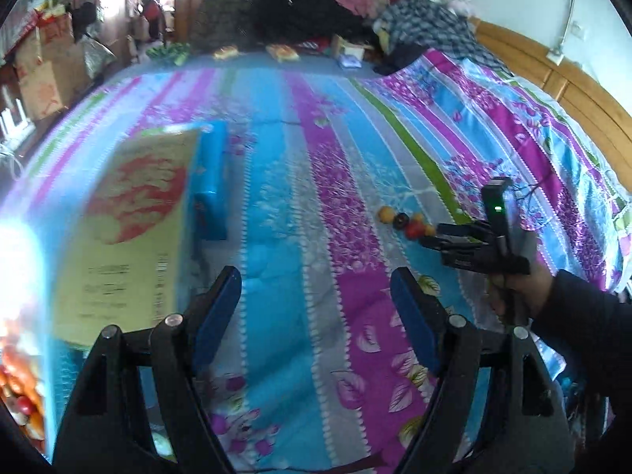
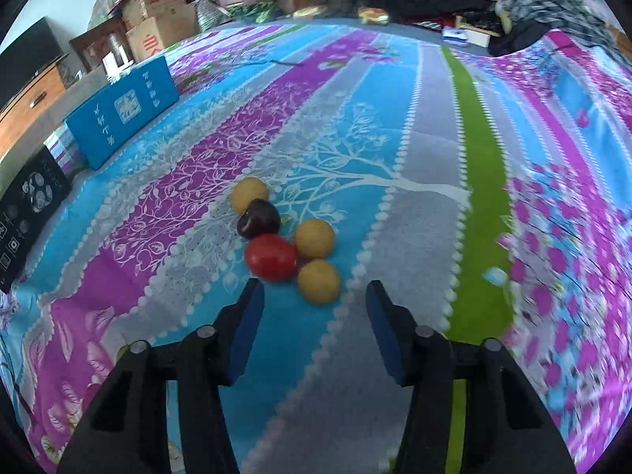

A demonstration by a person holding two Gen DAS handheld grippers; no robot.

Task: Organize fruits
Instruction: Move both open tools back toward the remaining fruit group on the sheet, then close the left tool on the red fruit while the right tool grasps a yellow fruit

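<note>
While our right gripper hangs with jaws apart, empty | nearest round yellow fruit just ahead, touching round red fruit | dark purple fruit behind | all on striped floral bedspread | left gripper agape, empty

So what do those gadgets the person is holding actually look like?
Each is a black plastic tool ending in two angled fingers faced with blue pads, joined by round silver pivot pins. From the left gripper, the right gripper shows a blocky black body with a small green light, held by a hand in a dark sleeve.
</note>
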